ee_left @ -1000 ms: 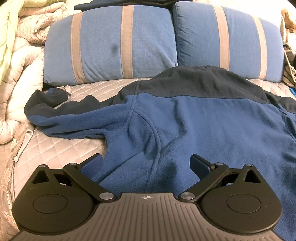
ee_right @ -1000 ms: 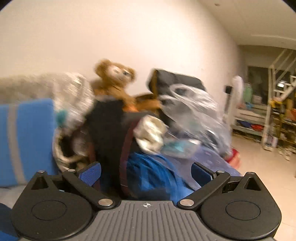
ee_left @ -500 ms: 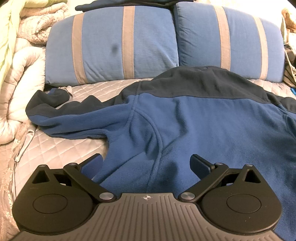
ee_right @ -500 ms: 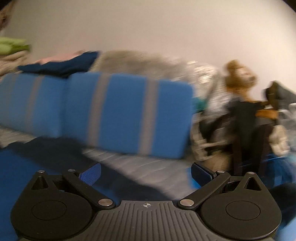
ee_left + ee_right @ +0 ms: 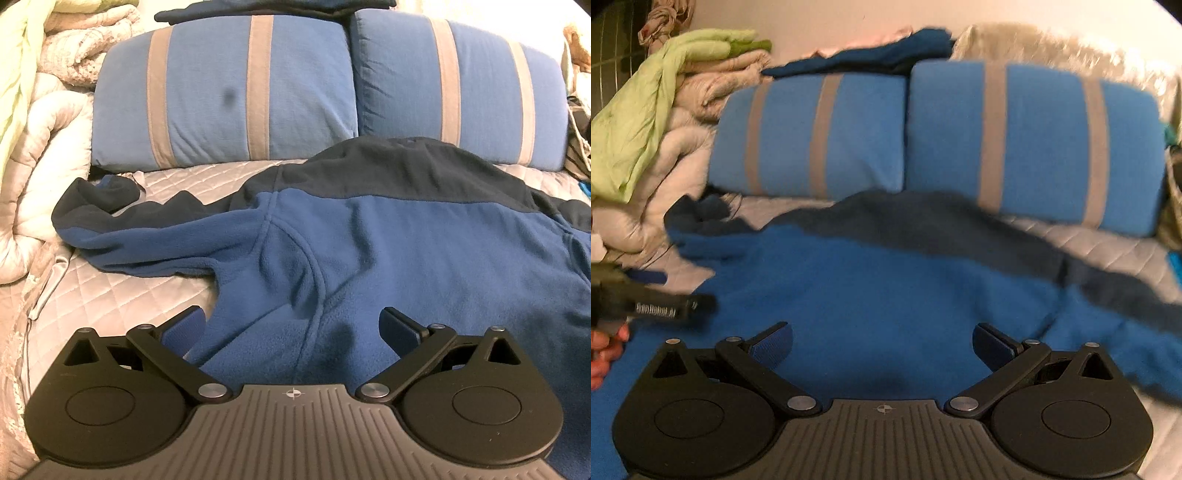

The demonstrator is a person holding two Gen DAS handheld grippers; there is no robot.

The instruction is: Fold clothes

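Note:
A blue fleece jacket [image 5: 388, 251] with a dark navy yoke lies spread flat on the quilted bed, back side up. Its left sleeve [image 5: 147, 240] stretches out toward the left, ending in a navy cuff. My left gripper [image 5: 291, 325] hovers open over the jacket's lower left part, nothing between its fingers. In the right wrist view the same jacket [image 5: 886, 295] fills the middle, blurred by motion. My right gripper [image 5: 882, 341] is open above its lower body. The left gripper's body [image 5: 653, 306], held by a hand, shows at the left edge of that view.
Two blue pillows with grey stripes [image 5: 229, 96] lean at the head of the bed. Folded dark clothes [image 5: 273, 7] rest on top of them. Rolled pale quilts [image 5: 40, 147] and a green blanket [image 5: 639, 129] pile up at the left. Grey quilted bedspread [image 5: 110, 295] shows left of the jacket.
The right gripper has swung round to the left, from the clutter and teddy bear beside the bed to facing the pillows and jacket. The left gripper has barely moved.

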